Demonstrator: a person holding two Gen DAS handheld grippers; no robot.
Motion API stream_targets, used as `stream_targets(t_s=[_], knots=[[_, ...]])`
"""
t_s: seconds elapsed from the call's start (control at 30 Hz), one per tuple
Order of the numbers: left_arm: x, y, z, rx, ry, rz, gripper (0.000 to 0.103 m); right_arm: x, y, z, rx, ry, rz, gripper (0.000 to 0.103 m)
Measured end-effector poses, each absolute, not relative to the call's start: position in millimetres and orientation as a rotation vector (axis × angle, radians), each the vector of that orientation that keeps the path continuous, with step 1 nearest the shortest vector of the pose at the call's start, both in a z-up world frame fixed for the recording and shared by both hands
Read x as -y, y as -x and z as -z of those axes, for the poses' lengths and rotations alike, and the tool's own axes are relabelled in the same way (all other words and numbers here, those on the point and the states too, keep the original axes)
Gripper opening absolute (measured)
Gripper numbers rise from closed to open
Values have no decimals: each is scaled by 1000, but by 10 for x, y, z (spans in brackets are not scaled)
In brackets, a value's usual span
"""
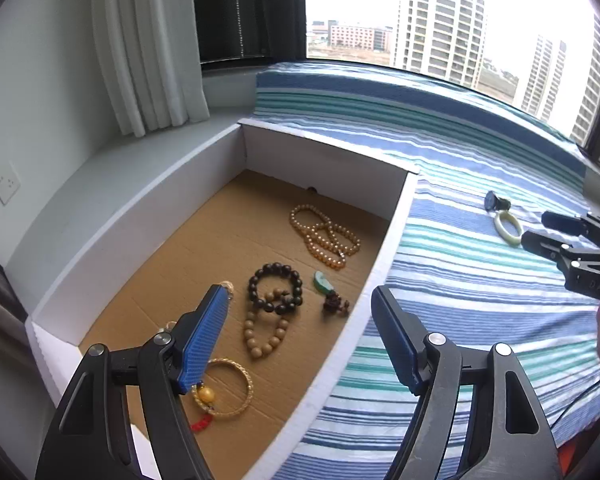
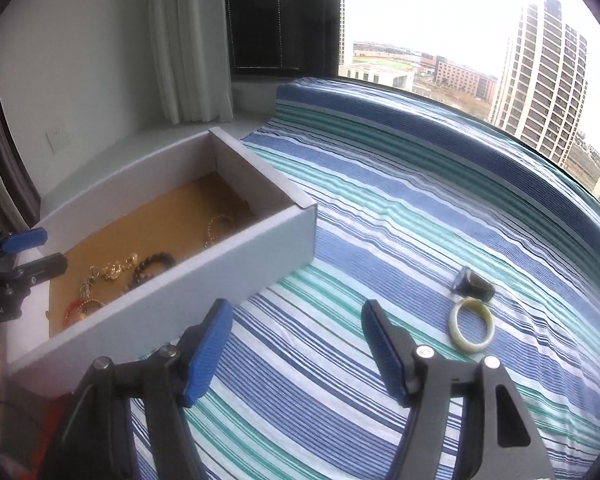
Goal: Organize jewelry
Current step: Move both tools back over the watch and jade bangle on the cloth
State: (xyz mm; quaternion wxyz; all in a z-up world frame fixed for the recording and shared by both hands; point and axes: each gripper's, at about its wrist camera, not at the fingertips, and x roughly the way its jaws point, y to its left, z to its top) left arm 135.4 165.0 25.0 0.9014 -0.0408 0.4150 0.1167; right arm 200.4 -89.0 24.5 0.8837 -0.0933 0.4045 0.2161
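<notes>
A white box [image 1: 384, 268] with a brown cardboard floor stands on the striped bedspread [image 1: 480, 280]. Inside lie a peach pearl necklace [image 1: 326, 236], a dark bead bracelet [image 1: 276, 286], a tan bead bracelet [image 1: 262, 336], a green pendant [image 1: 324, 282] and a golden bangle [image 1: 226, 388]. My left gripper [image 1: 296, 300] hangs open above the box's right wall, nothing between its fingers. On the bedspread a pale jade bangle [image 2: 471, 325] lies beside a dark ring [image 2: 474, 283]. My right gripper [image 2: 296, 314] is open over the bedspread, left of the bangle, empty. The right gripper [image 1: 540, 230] also shows in the left wrist view.
The box [image 2: 228, 276] sits at the bed's left, against a grey ledge [image 1: 112, 184] and wall with a white curtain [image 1: 148, 44]. A large window [image 1: 440, 16] runs behind the bed. The left gripper [image 2: 40, 250] shows at the right wrist view's left edge.
</notes>
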Motion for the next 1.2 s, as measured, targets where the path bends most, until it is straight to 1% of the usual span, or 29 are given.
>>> stream_targets(t_s=[0.17, 0.23, 0.3, 0.4, 0.5, 0.7, 0.77, 0.87, 0.9, 0.97, 1.0, 1.03, 1.07, 1.1, 1.2], knots=[[-1304, -1365, -213, -865, 78, -169, 76, 1305, -1892, -120, -861, 159, -388, 68], [-1139, -1352, -158, -873, 86, -131, 83, 1488, -1848, -4, -873, 137, -341, 69], [-963, -1363, -33, -891, 87, -92, 87, 1718, -1810, 200, -900, 89, -285, 71], [-663, -1458, 237, -959, 69, -36, 87, 2133, -1740, 614, -937, 41, -153, 71], [-324, -1575, 465, -978, 47, 29, 87, 2628, -1654, 979, -974, -7, -9, 71], [324, -2125, 833, -938, 56, 123, 87, 3384, -1561, 1245, -971, -84, 224, 71], [512, -2360, 965, -943, 59, 124, 87, 3565, -1613, 1276, -951, -107, 276, 75], [738, -2653, 1164, -948, 32, 103, 87, 3736, -1724, 1301, -938, -136, 326, 83], [790, -2720, 1225, -953, 18, 94, 87, 3772, -1747, 1318, -927, -139, 345, 90], [845, -2797, 1322, -958, 5, 89, 87, 3822, -1776, 1358, -928, -157, 346, 97], [854, -2817, 1372, -965, 0, 81, 87, 3807, -1793, 1380, -934, -150, 336, 103], [856, -2832, 1426, -978, -5, 72, 88, 3784, -1808, 1402, -943, -137, 332, 103], [877, -2809, 1435, -951, -34, 61, 88, 3777, -1780, 1379, -942, -135, 332, 103], [888, -2795, 1454, -945, -48, 61, 93, 3788, -1781, 1392, -941, -142, 329, 103], [869, -2791, 1469, -947, -33, 64, 97, 3786, -1807, 1411, -941, -140, 330, 103]])
